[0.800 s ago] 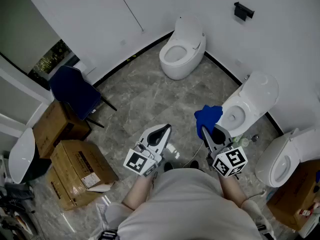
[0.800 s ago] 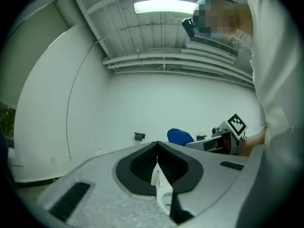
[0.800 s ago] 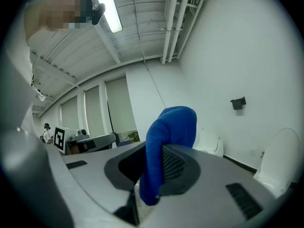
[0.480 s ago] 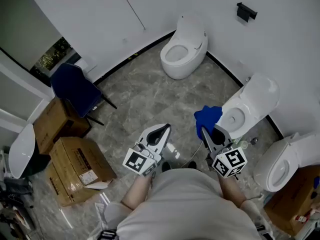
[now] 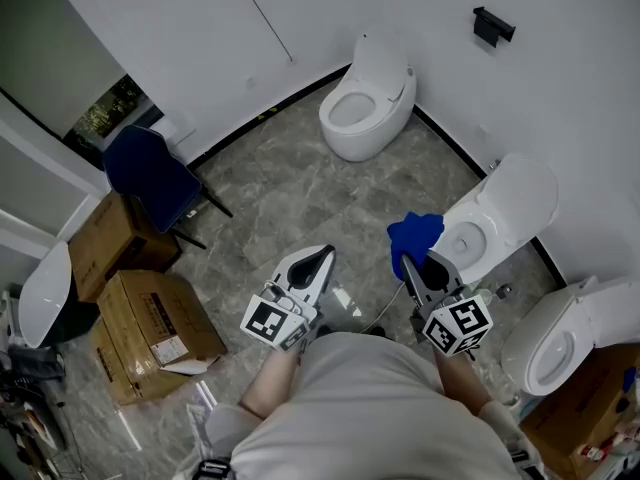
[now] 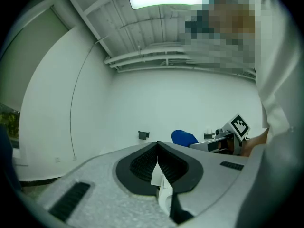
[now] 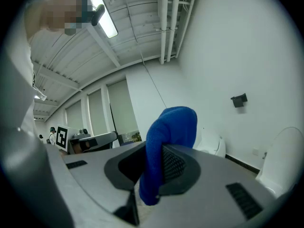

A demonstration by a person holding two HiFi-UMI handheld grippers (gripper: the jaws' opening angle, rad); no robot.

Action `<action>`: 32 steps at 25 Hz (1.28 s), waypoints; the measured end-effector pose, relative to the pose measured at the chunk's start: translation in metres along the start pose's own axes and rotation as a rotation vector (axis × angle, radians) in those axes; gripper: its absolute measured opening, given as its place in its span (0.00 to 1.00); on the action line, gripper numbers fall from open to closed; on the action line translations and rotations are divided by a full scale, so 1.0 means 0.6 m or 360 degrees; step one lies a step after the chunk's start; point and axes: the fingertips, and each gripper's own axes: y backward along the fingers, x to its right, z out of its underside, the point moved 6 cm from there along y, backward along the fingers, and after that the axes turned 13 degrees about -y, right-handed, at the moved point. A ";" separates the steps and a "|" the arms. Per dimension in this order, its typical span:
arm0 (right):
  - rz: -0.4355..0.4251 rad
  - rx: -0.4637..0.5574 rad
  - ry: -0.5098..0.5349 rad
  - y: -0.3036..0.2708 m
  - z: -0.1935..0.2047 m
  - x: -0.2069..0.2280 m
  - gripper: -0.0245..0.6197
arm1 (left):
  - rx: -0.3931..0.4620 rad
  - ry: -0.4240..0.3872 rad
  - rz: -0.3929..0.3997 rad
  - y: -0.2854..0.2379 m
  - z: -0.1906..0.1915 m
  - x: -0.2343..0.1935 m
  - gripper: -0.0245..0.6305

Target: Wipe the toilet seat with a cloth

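Note:
My right gripper [image 5: 408, 263] is shut on a blue cloth [image 5: 413, 235], which bunches up above its jaws beside the nearest white toilet [image 5: 500, 218]. That toilet's lid stands up and its seat [image 5: 463, 240] lies just right of the cloth. In the right gripper view the blue cloth [image 7: 170, 137] hangs folded between the jaws of the right gripper [image 7: 151, 172]. My left gripper [image 5: 322, 261] is held over the floor, jaws shut with nothing between them; the left gripper view shows the left gripper [image 6: 157, 159] closed, pointing up at the wall.
A second toilet [image 5: 365, 100] stands at the far wall and a third [image 5: 565, 328] at the right edge. A blue chair [image 5: 150, 183] and cardboard boxes [image 5: 150, 333] sit to the left. A black wall fitting [image 5: 490, 26] hangs above. A cable lies on the grey marble floor [image 5: 290, 203].
The head view has shifted slightly; both grippers stay almost where they were, the left one a little lower and leftward. The cloth stays gripped.

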 end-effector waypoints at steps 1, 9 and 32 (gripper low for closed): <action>-0.0007 -0.0003 0.0003 0.001 -0.003 0.006 0.12 | 0.0001 0.0000 -0.0007 -0.006 -0.001 0.002 0.05; -0.0020 0.0022 -0.0111 -0.019 -0.027 0.052 0.12 | -0.0016 0.0005 -0.0021 -0.050 0.004 -0.021 0.05; 0.0176 0.0059 -0.0278 -0.524 -0.135 0.197 0.12 | -0.0022 0.0012 0.0114 -0.294 0.119 -0.549 0.05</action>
